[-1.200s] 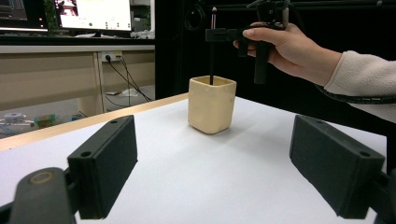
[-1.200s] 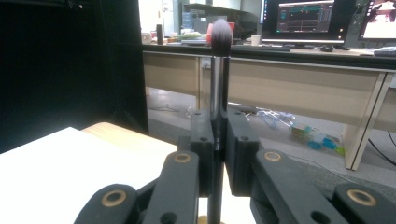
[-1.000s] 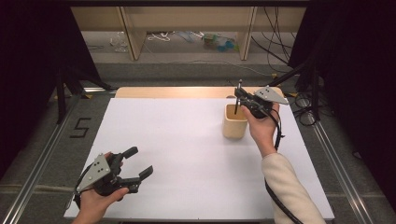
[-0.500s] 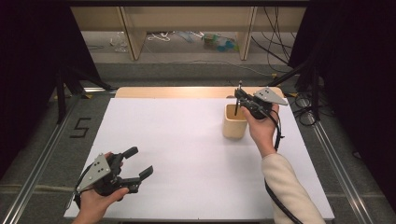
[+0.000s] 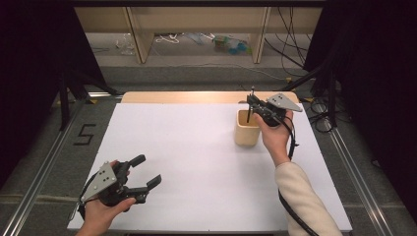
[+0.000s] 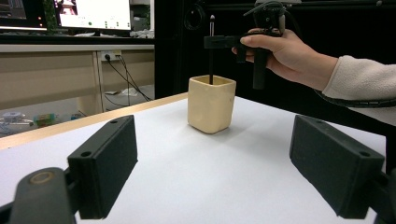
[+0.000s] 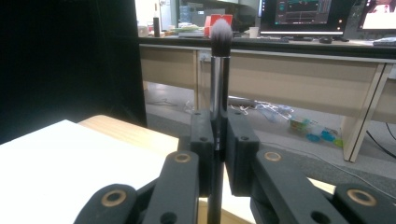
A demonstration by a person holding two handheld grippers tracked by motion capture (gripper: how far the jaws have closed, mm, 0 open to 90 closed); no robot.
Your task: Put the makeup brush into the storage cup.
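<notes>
The right hand-held gripper (image 5: 252, 104) is clamped on a makeup brush (image 7: 218, 88), its two black jaws pressed against the dark handle just below the silver ferrule, so the brush stands upright with its grey-tipped bristles on top. In the high view this gripper hangs over a cream square-sided cup (image 5: 246, 129) that stands at the far right of the tabletop (image 5: 196, 147), and the left gripper view shows the lower end of the brush handle dipping inside the cup's mouth; whether it touches the bottom cannot be told. The right hand (image 5: 274, 135) holds the tool from the near side, a cream sleeve (image 5: 305, 196) and a black cable trailing back toward the table's edge. The left hand-held gripper (image 5: 147, 172) sits low at the near left corner, well apart from the cup, its jaws spread wide with nothing between them, aimed across the sheet toward the cup. The tabletop is covered by a plain white sheet, with a strip of pale wood bare along the far edge. On the grey floor to the left a black numeral "5" (image 5: 84, 134) is marked. Black curtains flank the table, metal rails run down both sides, and beyond it stand light wooden desks with loose cables beneath. Monitors glow on a desk in the gripper views, their text too small to read.
</notes>
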